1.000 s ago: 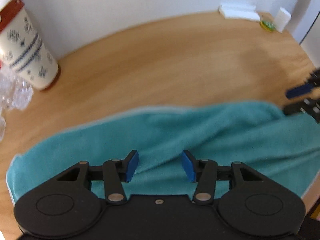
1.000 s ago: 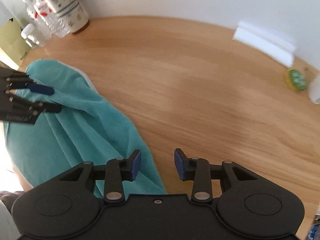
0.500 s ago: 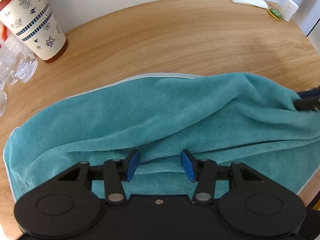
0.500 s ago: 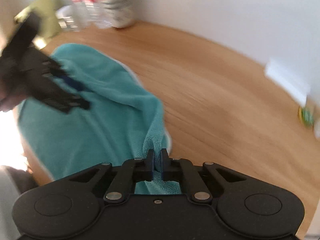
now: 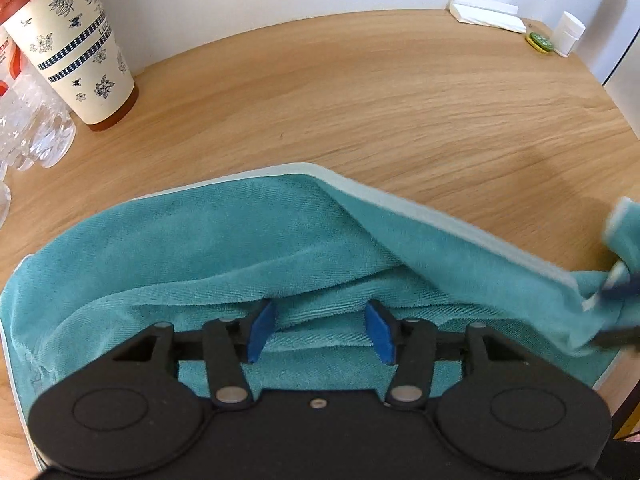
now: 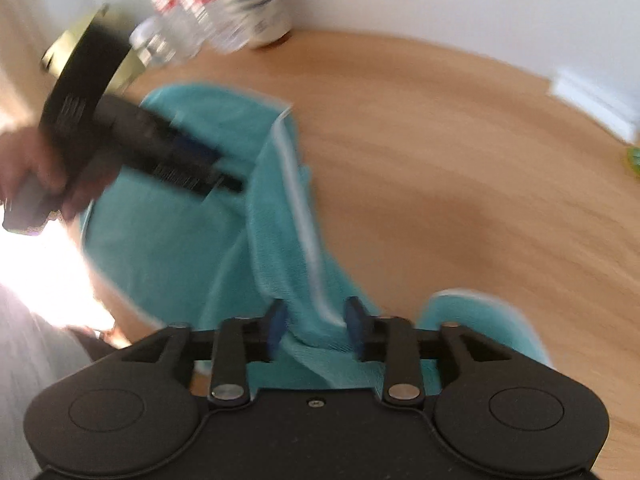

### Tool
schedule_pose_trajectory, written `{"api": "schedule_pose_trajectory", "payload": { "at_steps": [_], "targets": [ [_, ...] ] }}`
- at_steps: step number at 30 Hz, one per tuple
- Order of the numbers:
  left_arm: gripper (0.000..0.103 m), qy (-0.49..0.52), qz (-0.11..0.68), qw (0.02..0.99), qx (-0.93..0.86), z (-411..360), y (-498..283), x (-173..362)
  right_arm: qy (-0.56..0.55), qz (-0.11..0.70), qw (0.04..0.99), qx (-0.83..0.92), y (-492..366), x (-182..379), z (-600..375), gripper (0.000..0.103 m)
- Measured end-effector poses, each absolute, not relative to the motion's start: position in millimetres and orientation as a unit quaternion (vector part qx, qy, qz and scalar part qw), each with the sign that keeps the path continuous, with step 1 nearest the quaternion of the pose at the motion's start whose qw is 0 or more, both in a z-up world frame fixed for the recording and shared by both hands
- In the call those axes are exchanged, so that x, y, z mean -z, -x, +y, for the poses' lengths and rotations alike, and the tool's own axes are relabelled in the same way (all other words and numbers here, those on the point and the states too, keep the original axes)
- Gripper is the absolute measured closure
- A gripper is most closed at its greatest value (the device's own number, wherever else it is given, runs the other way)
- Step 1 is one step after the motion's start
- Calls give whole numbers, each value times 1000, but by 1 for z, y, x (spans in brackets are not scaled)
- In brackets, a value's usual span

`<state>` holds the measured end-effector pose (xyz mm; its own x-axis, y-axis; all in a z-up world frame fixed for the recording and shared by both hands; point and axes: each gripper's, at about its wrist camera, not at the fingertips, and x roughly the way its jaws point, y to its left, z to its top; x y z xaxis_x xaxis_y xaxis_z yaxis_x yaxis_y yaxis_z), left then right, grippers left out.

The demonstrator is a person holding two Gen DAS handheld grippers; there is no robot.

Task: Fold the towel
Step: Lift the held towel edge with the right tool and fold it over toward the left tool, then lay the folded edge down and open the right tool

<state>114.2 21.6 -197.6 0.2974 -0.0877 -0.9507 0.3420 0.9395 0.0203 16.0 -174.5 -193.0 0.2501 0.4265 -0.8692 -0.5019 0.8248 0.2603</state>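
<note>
Teal towel (image 5: 208, 248), pale hem lifted, bare wooden table (image 5: 360, 92) beyond

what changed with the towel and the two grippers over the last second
The right gripper clamped the towel at its right end half a second ago and lifted that end up and across toward the left; its jaws now stand apart with the cloth between them. The left gripper stayed open over the near edge. The cup and table are unchanged.

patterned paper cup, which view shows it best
The left wrist view: the patterned paper cup stands sharp at the table's far left, its blue floral print and brown base clear. The right wrist view shows only a motion-blurred part of it behind the plastic bottles.
</note>
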Motion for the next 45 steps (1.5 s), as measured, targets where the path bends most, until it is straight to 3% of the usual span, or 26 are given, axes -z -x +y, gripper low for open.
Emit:
{"api": "schedule_pose_trajectory", "payload": {
  "at_steps": [8, 18, 22, 26, 37, 45],
  "targets": [
    [49, -113, 574, 799, 142, 22, -116, 199, 27, 545, 806, -227, -54, 204, -218, 62],
    [48, -111, 574, 799, 141, 23, -117, 198, 111, 587, 752, -277, -42, 222, -203, 62],
    [47, -110, 573, 800, 138, 24, -116, 198, 113, 591, 754, -265, -35, 222, -202, 89],
    [47, -109, 574, 800, 135, 23, -116, 198, 118, 576, 774, -234, -34, 218, -201, 93],
    [47, -106, 578, 798, 131, 21, -118, 199, 18, 476, 877, -64, -51, 172, -251, 94],
    [42, -104, 580, 798, 125, 19, -118, 200, -19, 495, 867, 52, -49, 205, -301, 88]
  ]
}}
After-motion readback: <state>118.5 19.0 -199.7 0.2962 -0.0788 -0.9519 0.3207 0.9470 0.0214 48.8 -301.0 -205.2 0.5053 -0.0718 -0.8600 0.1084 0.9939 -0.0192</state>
